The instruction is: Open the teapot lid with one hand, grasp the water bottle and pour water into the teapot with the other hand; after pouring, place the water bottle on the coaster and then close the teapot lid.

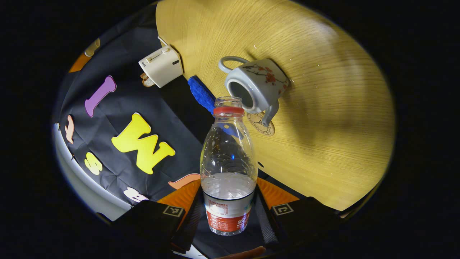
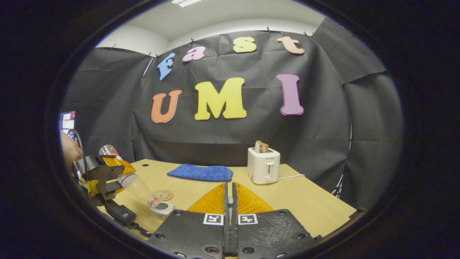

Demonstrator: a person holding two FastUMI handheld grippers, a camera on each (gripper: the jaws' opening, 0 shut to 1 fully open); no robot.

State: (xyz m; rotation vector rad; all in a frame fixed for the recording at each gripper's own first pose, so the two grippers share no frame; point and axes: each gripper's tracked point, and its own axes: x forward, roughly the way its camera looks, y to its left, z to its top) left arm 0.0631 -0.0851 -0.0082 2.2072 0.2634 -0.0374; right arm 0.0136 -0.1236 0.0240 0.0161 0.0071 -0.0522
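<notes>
Fingers (image 1: 187, 219) around part-filled water bottle (image 1: 228, 169)

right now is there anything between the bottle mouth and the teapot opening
Nothing visible does. In the left gripper view the water bottle, held in the left gripper, points its uncapped mouth at the teapot, whose opening is lidless. The coaster lies just beside the teapot, uncovered.

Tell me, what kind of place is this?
Probably a recording booth made up like a kitchen corner: black cloth walls, a wooden table, a toaster and a teapot.
</notes>
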